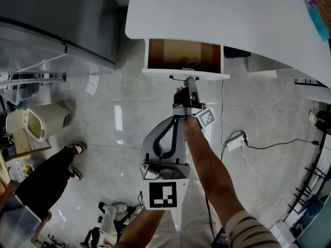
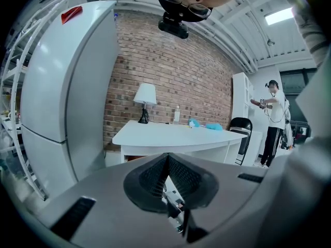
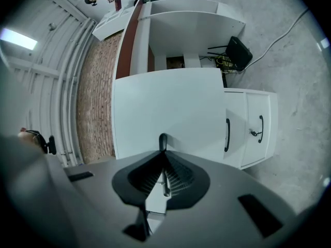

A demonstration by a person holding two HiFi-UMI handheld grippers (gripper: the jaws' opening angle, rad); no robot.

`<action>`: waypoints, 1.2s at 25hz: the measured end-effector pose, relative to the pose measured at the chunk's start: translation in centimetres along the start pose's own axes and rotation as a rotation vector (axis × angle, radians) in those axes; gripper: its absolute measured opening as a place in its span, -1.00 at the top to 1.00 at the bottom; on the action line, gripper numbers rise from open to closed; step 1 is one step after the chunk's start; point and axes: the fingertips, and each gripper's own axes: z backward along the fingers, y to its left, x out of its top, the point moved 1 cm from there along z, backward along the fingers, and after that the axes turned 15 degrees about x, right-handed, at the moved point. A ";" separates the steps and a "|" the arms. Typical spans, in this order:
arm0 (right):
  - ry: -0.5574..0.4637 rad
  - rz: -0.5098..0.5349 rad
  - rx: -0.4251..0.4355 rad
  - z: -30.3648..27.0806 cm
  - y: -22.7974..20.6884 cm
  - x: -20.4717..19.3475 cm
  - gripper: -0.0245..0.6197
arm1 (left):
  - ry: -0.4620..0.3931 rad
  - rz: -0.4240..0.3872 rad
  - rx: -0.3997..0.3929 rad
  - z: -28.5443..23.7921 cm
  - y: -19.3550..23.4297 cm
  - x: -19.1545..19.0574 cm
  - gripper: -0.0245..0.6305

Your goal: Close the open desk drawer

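We see the drawer (image 1: 170,53) pulled out from under the near edge of the white tabletop (image 1: 217,14). Its brown inside is open to view from above, and its white front panel (image 1: 155,73) is the part farthest out from the tabletop. The dark handle (image 1: 177,78) sits at the middle of this panel, on the face turned away from the tabletop. The right gripper (image 1: 190,82) reaches toward the tabletop and its tip is at this handle. In the right gripper view its jaws are pressed together with nothing between them, and the handle (image 3: 163,140) stands just beyond the tip; whether they already touch, we cannot tell. The left gripper (image 1: 178,119) is held well back from the tabletop, and in the left gripper view its jaws are also together and empty, so we judge that it has no part in this step. We expect the drawer to be a stiff box that slides straight under the tabletop, and since it looks nearly empty, it should move with little force. There is no need to take hold of anything: the closed jaws can press on the front panel at or just beside the handle. We think that pressing at the middle matters, because a push near one end could turn the drawer and make it jam. A slow push also keeps the panel from hitting the tabletop frame hard.
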 end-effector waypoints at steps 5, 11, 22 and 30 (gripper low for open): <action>0.007 0.008 -0.009 -0.5 -0.3 0.3 0.85 | -0.002 0.013 0.013 -0.4 0.7 0.0 0.91; 0.004 0.011 -0.034 -1.9 -1.2 0.8 0.85 | 0.000 0.017 0.022 -1.1 0.7 -0.1 0.91; -0.003 -0.006 -0.039 -4.0 -2.1 1.6 0.85 | -0.010 0.011 0.027 -2.7 1.1 1.1 0.91; 0.014 -0.002 -0.048 -5.8 -2.9 2.1 0.85 | -0.008 0.004 0.032 -3.5 0.8 1.2 0.91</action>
